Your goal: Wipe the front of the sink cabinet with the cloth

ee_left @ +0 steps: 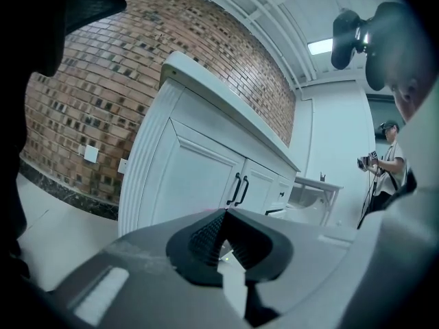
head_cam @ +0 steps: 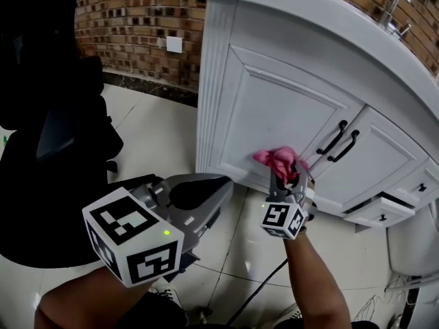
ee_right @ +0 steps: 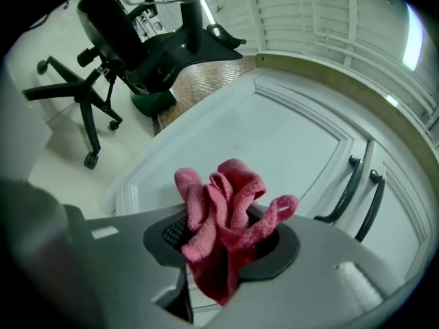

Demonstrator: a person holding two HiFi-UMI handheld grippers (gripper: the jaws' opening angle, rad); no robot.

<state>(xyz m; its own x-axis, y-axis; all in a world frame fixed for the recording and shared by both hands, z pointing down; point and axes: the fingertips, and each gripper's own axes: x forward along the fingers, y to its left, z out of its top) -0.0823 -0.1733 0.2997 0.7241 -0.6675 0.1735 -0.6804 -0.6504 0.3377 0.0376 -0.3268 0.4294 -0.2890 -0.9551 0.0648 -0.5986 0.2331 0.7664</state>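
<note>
Pink cloth; white sink cabinet with black handles; brown brick wall; black chair.

The head view looks steeply down from above, with the sink cabinet across the upper right of the frame; the left gripper view sits low and farther off, facing the cabinet front obliquely; the right gripper view looks at the door panel from close by; all three share the black door handles.
</note>
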